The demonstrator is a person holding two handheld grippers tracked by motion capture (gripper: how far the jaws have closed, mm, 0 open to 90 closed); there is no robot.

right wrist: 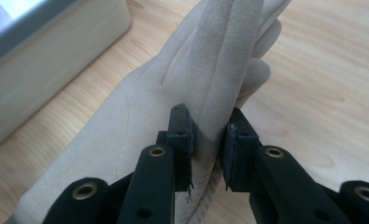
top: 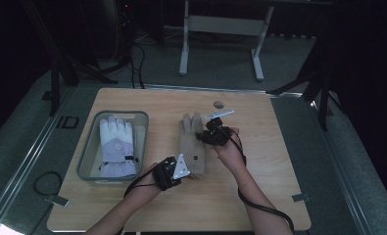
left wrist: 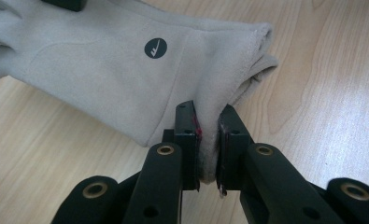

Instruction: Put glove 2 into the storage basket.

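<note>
A beige suede glove [top: 191, 144] lies lengthwise on the wooden table [top: 259, 196], fingers pointing away from me. My left gripper [top: 179, 169] is shut on its cuff edge, and the left gripper view shows the cuff fabric [left wrist: 209, 140] pinched between the jaws below a round dark logo [left wrist: 155, 48]. My right gripper [top: 206, 134] is shut on the finger side of the glove; in the right gripper view a fold of the beige glove [right wrist: 210, 126] is squeezed between the jaws. A white and lilac glove [top: 116, 147] lies in the grey bin [top: 90, 142].
The grey bin stands left of the beige glove, and its wall [right wrist: 42, 60] fills the upper left of the right gripper view. A small dark knot [top: 219, 104] marks the table's far side. A metal frame [top: 220, 29] stands on the floor beyond the table.
</note>
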